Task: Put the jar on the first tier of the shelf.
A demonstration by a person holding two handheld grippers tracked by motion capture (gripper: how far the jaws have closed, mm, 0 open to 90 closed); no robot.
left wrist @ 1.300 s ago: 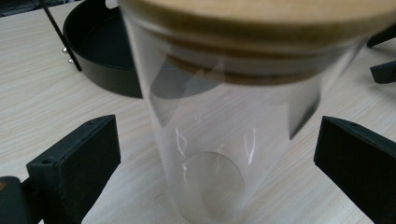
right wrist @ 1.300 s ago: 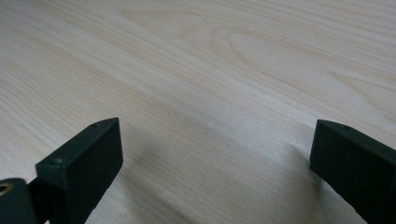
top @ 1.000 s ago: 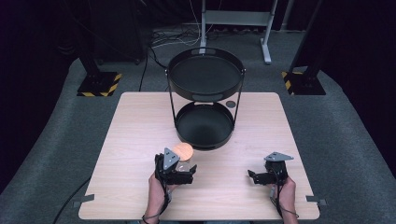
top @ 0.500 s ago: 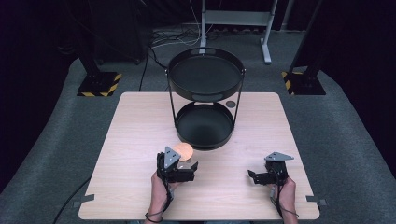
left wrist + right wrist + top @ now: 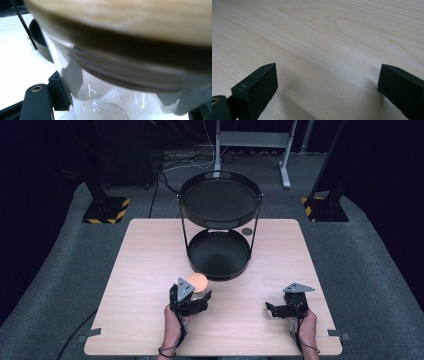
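The left hand (image 5: 172, 322) lay low on the table (image 5: 150, 250), its left gripper (image 5: 199, 296) pointing toward the black two-tier stand (image 5: 220, 227). Jaws had just closed and clamped the glass jar (image 5: 105, 100) between them, its wooden lid (image 5: 198, 281) just ahead. Up close the jar blurred, base cut off. The right gripper (image 5: 270, 308) rested well apart, jaws wide, holding nothing.
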